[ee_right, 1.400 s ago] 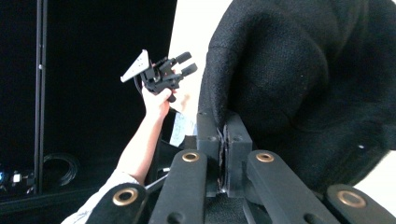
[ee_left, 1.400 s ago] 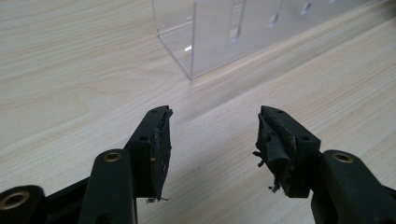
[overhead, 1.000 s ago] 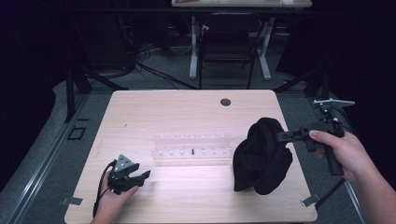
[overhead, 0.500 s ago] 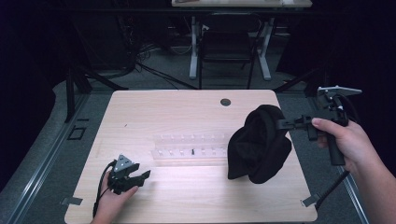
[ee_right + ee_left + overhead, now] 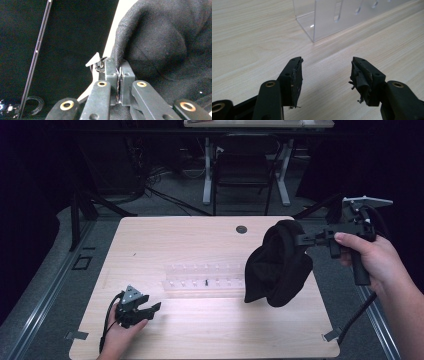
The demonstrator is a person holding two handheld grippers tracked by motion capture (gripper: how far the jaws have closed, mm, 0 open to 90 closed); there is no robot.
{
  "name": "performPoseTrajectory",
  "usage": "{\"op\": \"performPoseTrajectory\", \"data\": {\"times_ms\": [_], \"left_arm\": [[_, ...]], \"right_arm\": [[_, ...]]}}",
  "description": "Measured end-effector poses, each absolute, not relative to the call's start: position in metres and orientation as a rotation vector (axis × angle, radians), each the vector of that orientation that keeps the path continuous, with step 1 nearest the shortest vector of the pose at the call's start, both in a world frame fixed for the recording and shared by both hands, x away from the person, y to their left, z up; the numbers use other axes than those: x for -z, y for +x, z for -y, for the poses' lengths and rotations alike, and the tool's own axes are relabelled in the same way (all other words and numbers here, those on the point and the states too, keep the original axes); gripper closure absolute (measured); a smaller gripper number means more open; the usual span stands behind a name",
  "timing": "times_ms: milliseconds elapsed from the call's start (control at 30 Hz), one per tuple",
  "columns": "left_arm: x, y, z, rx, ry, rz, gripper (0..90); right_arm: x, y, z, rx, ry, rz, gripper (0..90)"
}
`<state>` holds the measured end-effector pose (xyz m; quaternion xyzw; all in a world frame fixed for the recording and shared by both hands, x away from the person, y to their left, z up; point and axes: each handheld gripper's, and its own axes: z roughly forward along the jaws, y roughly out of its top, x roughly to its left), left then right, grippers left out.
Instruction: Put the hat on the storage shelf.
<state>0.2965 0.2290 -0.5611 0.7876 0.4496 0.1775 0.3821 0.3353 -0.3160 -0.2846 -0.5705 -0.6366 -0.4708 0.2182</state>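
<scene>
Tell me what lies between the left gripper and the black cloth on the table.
In the high view, a clear plastic rack lies on the table between the left gripper and the black cloth.

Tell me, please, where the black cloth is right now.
In the high view the black cloth hangs over the table's right side, pinched by the right hand-held gripper, beside the clear rack.

The high view looks forward and down from the person's side, taking in the whole tabletop [image 5: 200, 245]. The left tool's camera sits low and close, facing the clear rack [image 5: 337, 17], which the high view shares [image 5: 205, 275]. The right tool's camera looks closely onto the black cloth [image 5: 162, 45], also seen from above [image 5: 277, 265].
</scene>
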Motion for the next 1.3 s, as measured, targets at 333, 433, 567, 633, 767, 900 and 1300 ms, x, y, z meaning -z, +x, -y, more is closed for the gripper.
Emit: {"op": "performPoseTrajectory", "data": {"times_ms": [333, 433, 567, 633, 767, 900, 1300], "left_arm": [[0.561, 0.297, -0.230, -0.447, 2.007, -1.145, 42.8], [0.560, 0.296, -0.230, -0.443, 2.010, -1.144, 42.8], [0.560, 0.297, -0.230, -0.444, 2.004, -1.145, 42.8], [0.560, 0.297, -0.230, -0.444, 2.001, -1.144, 42.9], [0.560, 0.296, -0.230, -0.443, 1.999, -1.145, 42.8], [0.559, 0.296, -0.231, -0.439, 2.004, -1.143, 42.9], [0.559, 0.297, -0.230, -0.437, 2.004, -1.142, 42.8]], "right_arm": [[0.272, 0.349, 0.301, 1.340, -1.549, 1.765, 88.2], [0.270, 0.353, 0.298, 1.342, -1.545, 1.765, 88.2], [0.267, 0.360, 0.290, 1.348, -1.540, 1.765, 88.2], [0.266, 0.364, 0.285, 1.352, -1.528, 1.767, 88.2], [0.264, 0.369, 0.280, 1.358, -1.526, 1.762, 88.2], [0.262, 0.374, 0.276, 1.361, -1.521, 1.762, 88.2], [0.262, 0.394, 0.260, 1.385, -1.525, 1.755, 88.1]]}}
